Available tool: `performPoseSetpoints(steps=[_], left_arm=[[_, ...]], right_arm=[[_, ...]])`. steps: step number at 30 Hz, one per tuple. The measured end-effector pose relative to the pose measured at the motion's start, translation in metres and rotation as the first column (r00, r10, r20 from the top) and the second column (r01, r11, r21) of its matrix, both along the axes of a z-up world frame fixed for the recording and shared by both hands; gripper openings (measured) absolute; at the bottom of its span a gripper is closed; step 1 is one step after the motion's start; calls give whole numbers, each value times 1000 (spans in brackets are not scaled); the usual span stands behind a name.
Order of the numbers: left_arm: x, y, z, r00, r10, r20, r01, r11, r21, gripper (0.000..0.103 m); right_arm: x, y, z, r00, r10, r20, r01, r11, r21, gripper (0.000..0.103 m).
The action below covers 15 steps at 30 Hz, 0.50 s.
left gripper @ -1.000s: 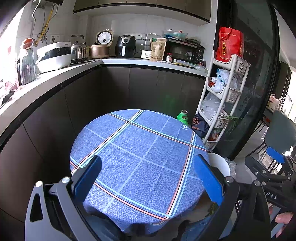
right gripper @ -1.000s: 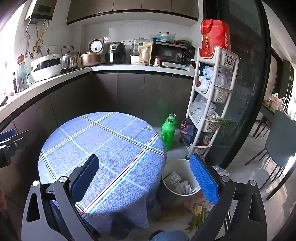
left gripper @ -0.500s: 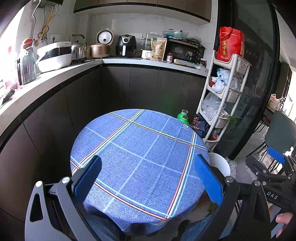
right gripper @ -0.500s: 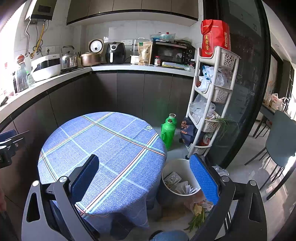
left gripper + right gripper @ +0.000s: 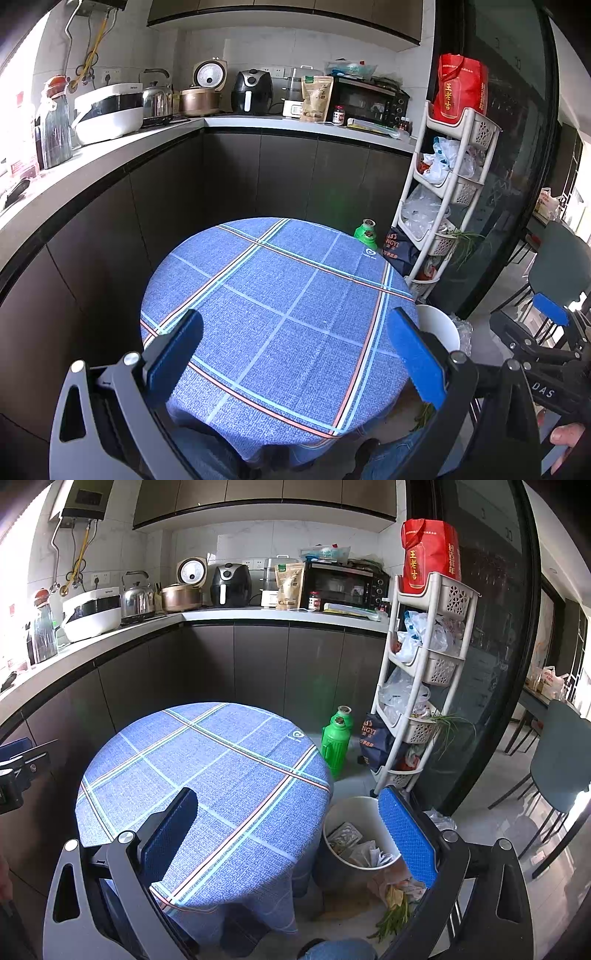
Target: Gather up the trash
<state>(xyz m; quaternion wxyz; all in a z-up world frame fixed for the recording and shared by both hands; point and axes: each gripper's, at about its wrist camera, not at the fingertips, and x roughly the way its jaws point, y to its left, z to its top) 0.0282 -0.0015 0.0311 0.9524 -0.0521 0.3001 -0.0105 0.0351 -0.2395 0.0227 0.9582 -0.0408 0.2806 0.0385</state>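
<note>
A white trash bin point(image 5: 354, 806) stands on the floor right of the round table point(image 5: 207, 760); it holds crumpled paper and wrappers point(image 5: 356, 849). Vegetable scraps and paper point(image 5: 397, 901) lie on the floor beside the bin. The bin's rim also shows in the left wrist view point(image 5: 439, 326). My left gripper point(image 5: 295, 350) is open and empty above the table's blue checked cloth point(image 5: 280, 314). My right gripper point(image 5: 288, 830) is open and empty above the table's right edge and the bin.
Two green thermos flasks point(image 5: 334, 742) and a dark bag point(image 5: 373, 742) stand on the floor by a white storage rack point(image 5: 424, 664). Dark cabinets and a counter point(image 5: 258, 614) with appliances run behind. A grey chair point(image 5: 557, 760) stands at the right.
</note>
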Motion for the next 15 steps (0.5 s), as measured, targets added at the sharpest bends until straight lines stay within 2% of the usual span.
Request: performPoseSetpoints(steps=[15], left_arm=[[-1,0,0,1000,-1,-1,1,1000,-2,99]], right_arm=[[0,-2,-1,1000,-2,0,2,1000,2,95]])
